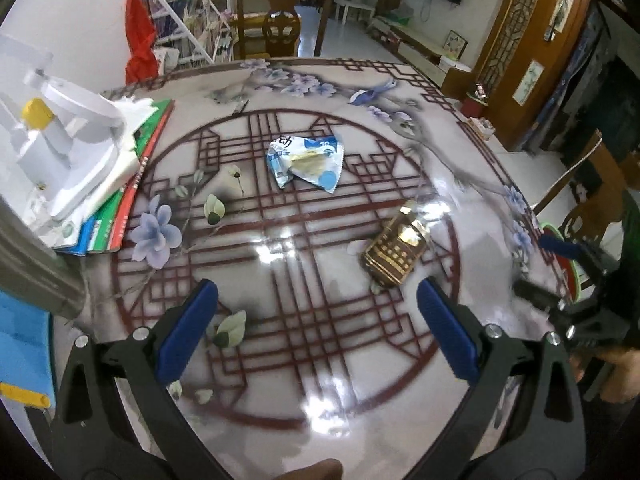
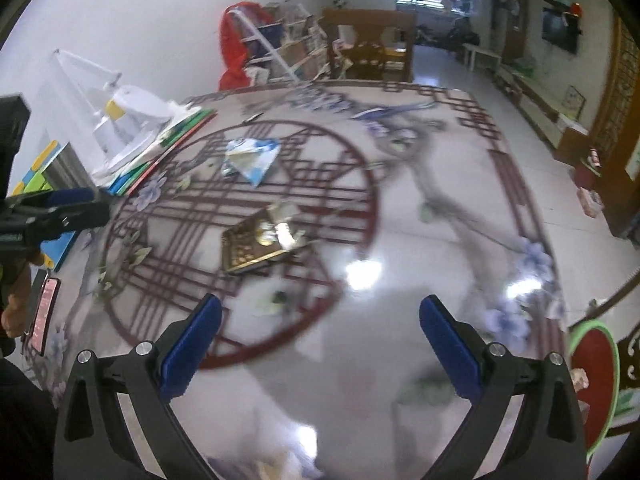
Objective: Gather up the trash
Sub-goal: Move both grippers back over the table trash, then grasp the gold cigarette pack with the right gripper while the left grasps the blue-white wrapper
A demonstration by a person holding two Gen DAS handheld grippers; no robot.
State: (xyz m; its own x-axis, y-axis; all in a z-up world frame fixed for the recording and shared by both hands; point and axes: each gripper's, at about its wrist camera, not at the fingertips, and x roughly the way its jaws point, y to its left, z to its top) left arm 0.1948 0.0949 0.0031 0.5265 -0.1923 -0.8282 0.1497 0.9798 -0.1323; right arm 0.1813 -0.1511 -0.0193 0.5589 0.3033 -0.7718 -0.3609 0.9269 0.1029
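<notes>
A crumpled blue and white wrapper (image 1: 306, 162) (image 2: 251, 158) lies flat near the middle of the patterned table (image 1: 320, 360). A gold foil wrapper (image 1: 396, 250) (image 2: 260, 238) lies closer to me, to its right. My left gripper (image 1: 318, 300) hangs open above the table, short of both wrappers, with nothing between its blue pads. My right gripper (image 2: 320, 316) is open too and empty, over the near right part of the table (image 2: 420, 240). The right gripper shows at the right edge of the left wrist view (image 1: 560, 276), held by a hand.
A white stand (image 1: 68, 140) rests on stacked books (image 1: 128, 196) at the table's left. A phone (image 2: 44, 316) lies by the left edge. A red and green round thing (image 2: 592, 372) sits at the right edge. Wooden chairs (image 1: 280, 24) stand beyond the table.
</notes>
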